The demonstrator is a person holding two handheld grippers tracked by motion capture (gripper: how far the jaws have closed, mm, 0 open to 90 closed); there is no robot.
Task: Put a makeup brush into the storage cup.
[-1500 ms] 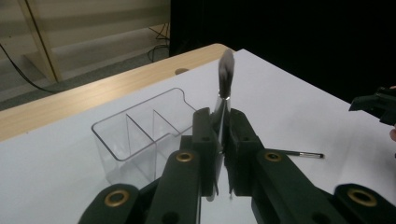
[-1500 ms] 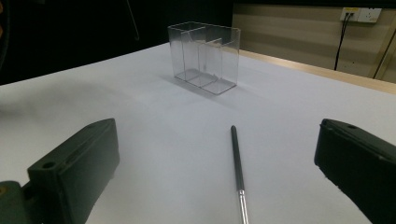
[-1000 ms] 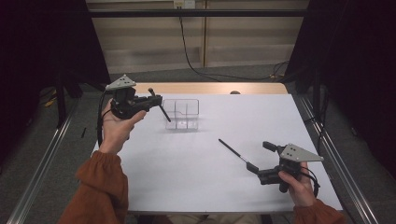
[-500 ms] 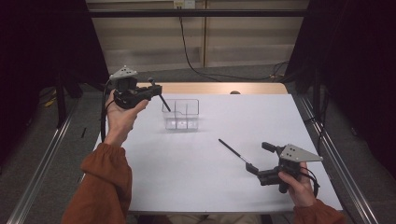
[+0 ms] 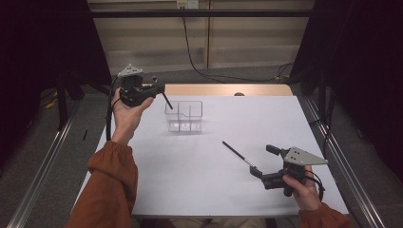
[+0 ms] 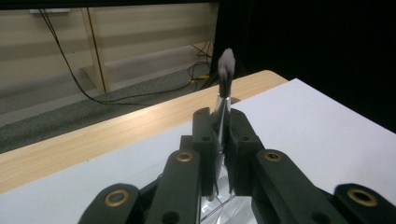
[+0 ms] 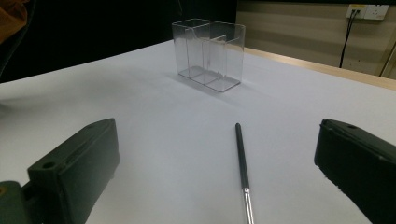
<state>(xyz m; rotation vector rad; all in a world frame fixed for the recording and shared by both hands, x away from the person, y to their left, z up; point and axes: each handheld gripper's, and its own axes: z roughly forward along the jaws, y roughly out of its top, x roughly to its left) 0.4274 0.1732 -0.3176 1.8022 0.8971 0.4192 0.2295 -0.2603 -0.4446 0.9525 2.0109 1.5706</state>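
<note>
The left gripper point(image 5: 167, 101) is clamped on a thin brush point(image 6: 225, 88), holding it raised beside the near-left corner of the clear plastic organiser point(image 5: 184, 116), which stands on the white table point(image 5: 199, 190) with its compartments empty as far as can be seen. So the job looks roughly half begun: one brush is picked up and close to the box but not yet dropped in. A second brush point(image 5: 238, 155) lies flat on the table, just ahead of the right gripper point(image 7: 215, 177), whose jaws stand wide apart with nothing between them. Nothing blocks the way to the box; cables trail on the floor beyond the table.
</note>
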